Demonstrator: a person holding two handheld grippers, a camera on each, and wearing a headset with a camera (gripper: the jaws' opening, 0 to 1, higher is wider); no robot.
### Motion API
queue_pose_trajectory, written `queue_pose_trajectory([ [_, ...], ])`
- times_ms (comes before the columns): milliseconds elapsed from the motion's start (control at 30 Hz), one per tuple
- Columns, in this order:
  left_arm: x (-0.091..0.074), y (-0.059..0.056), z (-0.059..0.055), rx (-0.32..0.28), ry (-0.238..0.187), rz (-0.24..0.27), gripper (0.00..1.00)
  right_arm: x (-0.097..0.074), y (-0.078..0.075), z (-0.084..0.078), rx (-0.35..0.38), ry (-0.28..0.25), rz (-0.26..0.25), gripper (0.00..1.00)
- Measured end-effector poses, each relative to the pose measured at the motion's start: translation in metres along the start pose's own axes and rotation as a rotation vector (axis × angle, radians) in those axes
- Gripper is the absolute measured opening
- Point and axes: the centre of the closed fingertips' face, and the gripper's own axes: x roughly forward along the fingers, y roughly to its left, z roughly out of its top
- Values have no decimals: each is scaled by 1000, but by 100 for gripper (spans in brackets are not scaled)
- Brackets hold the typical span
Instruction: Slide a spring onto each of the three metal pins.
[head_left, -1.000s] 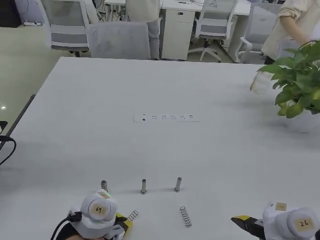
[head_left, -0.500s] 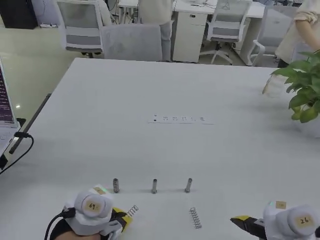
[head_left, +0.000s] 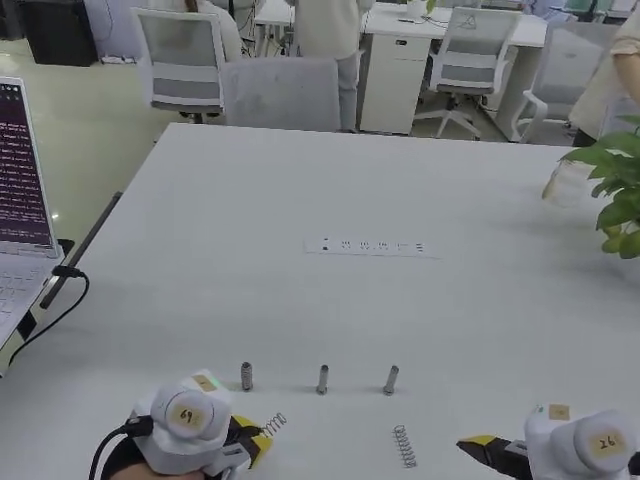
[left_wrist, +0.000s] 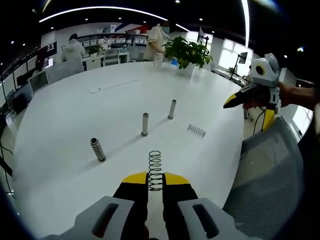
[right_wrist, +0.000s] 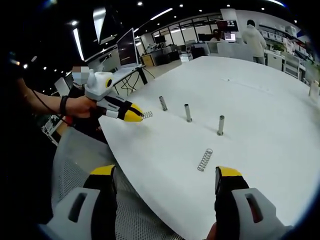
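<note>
Three metal pins stand in a row on the white table (head_left: 300, 300). The left pin (head_left: 247, 376) (left_wrist: 98, 149) wears a spring; the middle pin (head_left: 322, 379) (left_wrist: 145, 124) and right pin (head_left: 391, 379) (left_wrist: 172, 108) are bare. My left gripper (head_left: 252, 443) (left_wrist: 155, 181) is shut on a second spring (head_left: 272, 424) (left_wrist: 155, 170), held near the table's front edge, short of the left and middle pins. A third spring (head_left: 404, 446) (right_wrist: 205, 159) lies loose in front of the right pin. My right gripper (head_left: 478, 446) (right_wrist: 165, 175) hovers open past the table's front edge.
A strip of sockets (head_left: 372, 246) is set into the table's middle. A laptop (head_left: 20, 190) and its cable (head_left: 60, 290) sit at the left edge, a potted plant (head_left: 615, 190) at the right. Office chairs (head_left: 280, 92) and people stand beyond the far edge.
The head camera has swung left, bringing the laptop into view. The left gripper, still holding its spring, now sits slightly further left relative to the pins.
</note>
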Motion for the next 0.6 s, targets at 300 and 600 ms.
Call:
queue_pose_trajectory([
  [300,-4,-8,7,42,-7,-26,2,11,10,8,-13,-8,44,72],
  [600,-4,-23,19,91,-23,-59,2,21,20,21,-27,-24,101,63],
])
